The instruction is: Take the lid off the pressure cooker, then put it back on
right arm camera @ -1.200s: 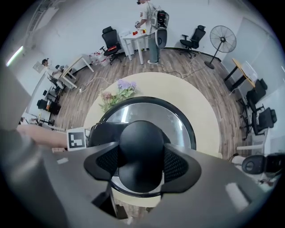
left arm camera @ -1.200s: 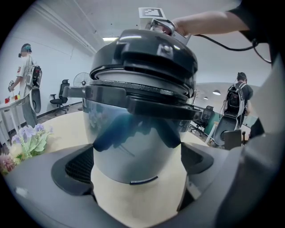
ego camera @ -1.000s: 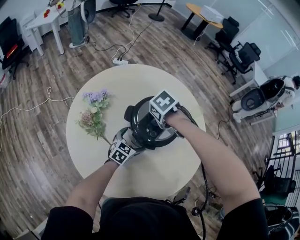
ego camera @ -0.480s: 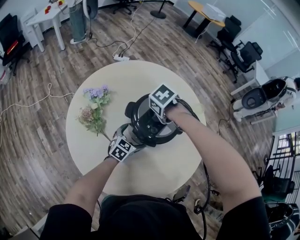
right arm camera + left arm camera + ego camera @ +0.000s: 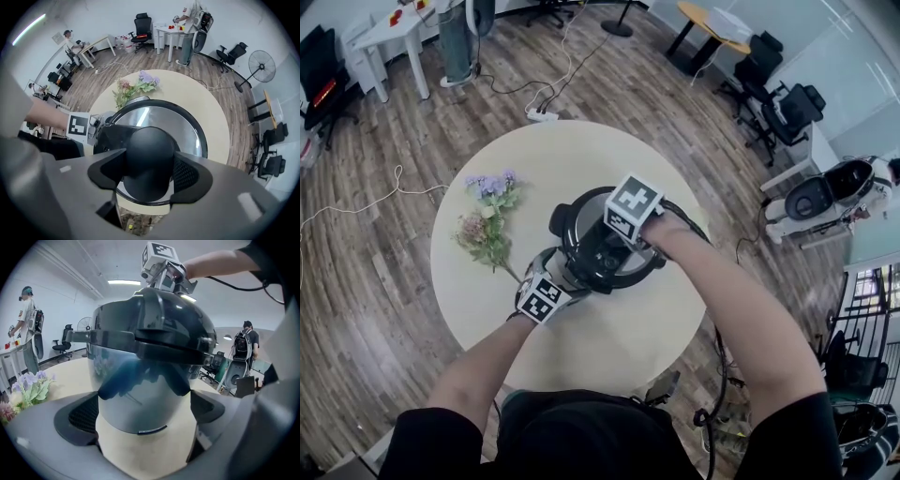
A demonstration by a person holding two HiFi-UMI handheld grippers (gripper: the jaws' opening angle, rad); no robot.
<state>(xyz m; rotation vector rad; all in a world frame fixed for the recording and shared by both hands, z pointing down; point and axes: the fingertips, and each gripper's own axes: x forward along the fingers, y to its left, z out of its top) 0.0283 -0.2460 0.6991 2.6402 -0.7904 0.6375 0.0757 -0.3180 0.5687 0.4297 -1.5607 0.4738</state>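
On the table (image 5: 609,342), right gripper (image 5: 147,173) pinching the lid knob (image 5: 149,143) has rolled; left gripper (image 5: 144,412) clamps the cooker body (image 5: 117,364).

Bright even light, fisheye-warped edges.

The head view is looking steeply down from above the round cream table (image 5: 609,342). The left gripper view is sitting low at the table's near edge, facing the side of the shiny steel pressure cooker (image 5: 140,399) from very close, while the right gripper view is looking straight down from just above the cooker's black dome knob (image 5: 149,154). All three are sharing the cooker and the purple-and-pink flower bunch (image 5: 487,220) on the left.
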